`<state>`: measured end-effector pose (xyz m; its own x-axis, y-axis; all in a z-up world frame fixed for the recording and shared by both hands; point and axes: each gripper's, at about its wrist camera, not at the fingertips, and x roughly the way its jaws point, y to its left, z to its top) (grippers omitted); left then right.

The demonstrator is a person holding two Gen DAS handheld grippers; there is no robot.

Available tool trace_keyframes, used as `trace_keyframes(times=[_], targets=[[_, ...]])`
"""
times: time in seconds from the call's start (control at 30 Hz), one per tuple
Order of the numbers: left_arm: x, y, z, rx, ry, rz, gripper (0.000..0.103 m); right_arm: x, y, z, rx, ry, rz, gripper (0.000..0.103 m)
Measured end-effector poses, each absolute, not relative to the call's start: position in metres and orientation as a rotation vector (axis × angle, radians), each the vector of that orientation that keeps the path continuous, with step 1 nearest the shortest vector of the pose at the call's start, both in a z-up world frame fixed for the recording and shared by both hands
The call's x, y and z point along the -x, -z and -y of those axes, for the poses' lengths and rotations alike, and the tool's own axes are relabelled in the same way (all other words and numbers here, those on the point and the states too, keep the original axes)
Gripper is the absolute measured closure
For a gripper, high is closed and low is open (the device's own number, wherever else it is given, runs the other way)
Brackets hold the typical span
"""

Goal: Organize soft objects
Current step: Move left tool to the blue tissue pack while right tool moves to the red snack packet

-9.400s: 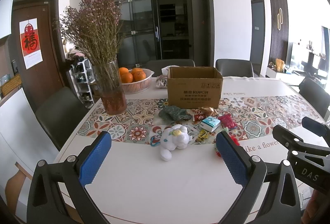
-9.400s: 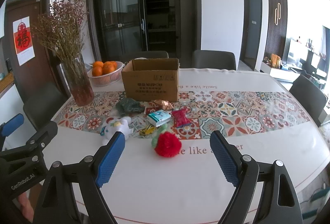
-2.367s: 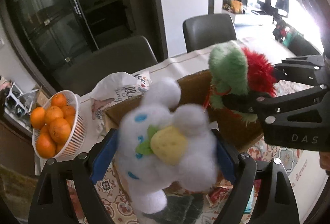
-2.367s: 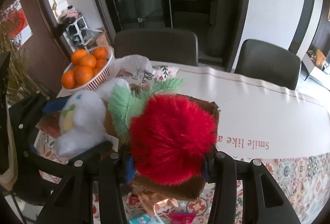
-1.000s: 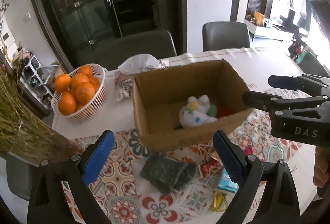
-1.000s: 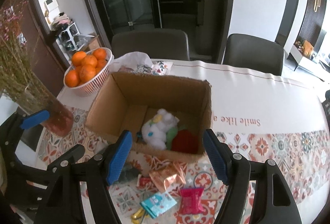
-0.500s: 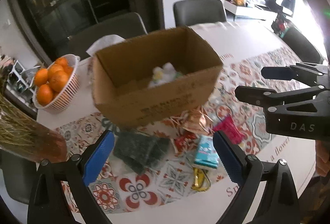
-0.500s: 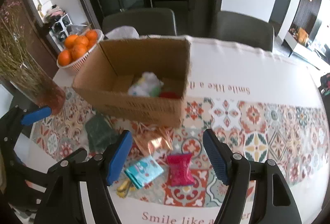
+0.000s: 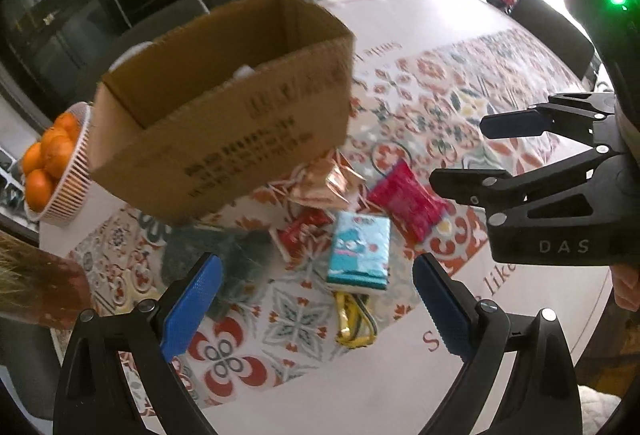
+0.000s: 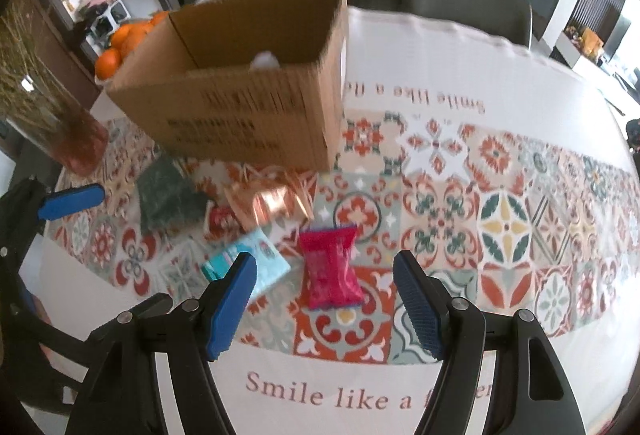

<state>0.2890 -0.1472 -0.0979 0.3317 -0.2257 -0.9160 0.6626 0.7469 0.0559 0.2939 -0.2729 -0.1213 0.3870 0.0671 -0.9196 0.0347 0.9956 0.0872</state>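
Jaws: both grippers stand wide apart and hold nothing. The left gripper (image 9: 314, 309) hangs above the patterned runner (image 9: 432, 107), its blue pads (image 9: 191, 309) spread on either side of a teal tissue pack (image 9: 359, 254) and a yellow wrapper (image 9: 354, 319). The right gripper (image 10: 324, 309) hangs above a pink snack packet (image 10: 330, 269), which lies between its two pads (image 10: 418, 311) in the view.

Task items: a white plush (image 10: 265, 59) lies inside the cardboard box (image 9: 224, 123); only a small white patch of it shows over the near wall, in both views. The rest of the box interior is hidden by that wall.

Surroundings, on the table (image 10: 440, 47):
- The box stands at the far edge of the runner, open side up, printed face toward the cameras.
- A copper foil wrapper (image 10: 268, 205) lies just in front of the box, touching its base line.
- A dark green cloth (image 10: 170, 199) lies left of the foil wrapper, near the left gripper's left pad.
- A red wrapper (image 9: 302, 235) lies between the cloth and the tissue pack.
- A basket of oranges (image 9: 50, 163) stands left of and behind the box.
- A glass vase (image 10: 66, 131) with dried stems stands at the left end of the runner.

Obstructions: the box's near wall blocks the line of sight to its contents. The loose wrappers and the tissue pack lie between the grippers and the box.
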Motion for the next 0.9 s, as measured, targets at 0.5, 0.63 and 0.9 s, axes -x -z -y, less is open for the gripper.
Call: trace_keyframes(times=[0.5, 0.63, 0.9], targets=[[-0.289, 0.157, 0.169, -0.51, 0.658, -1.209, 0.006, -0.295, 0.181, 0.283, -0.094, -0.047, -1.299, 0.031], [-0.293, 0.17, 0.171, -0.518, 0.656, -1.235, 0.008, -0.299, 0.194, 0.282, -0.09, -0.064, -1.331, 0.031], [-0.304, 0.189, 0.177, -0.515, 0.649, -1.265, 0.012, -0.311, 0.211, 0.276, -0.066, -0.087, -1.356, 0.032]])
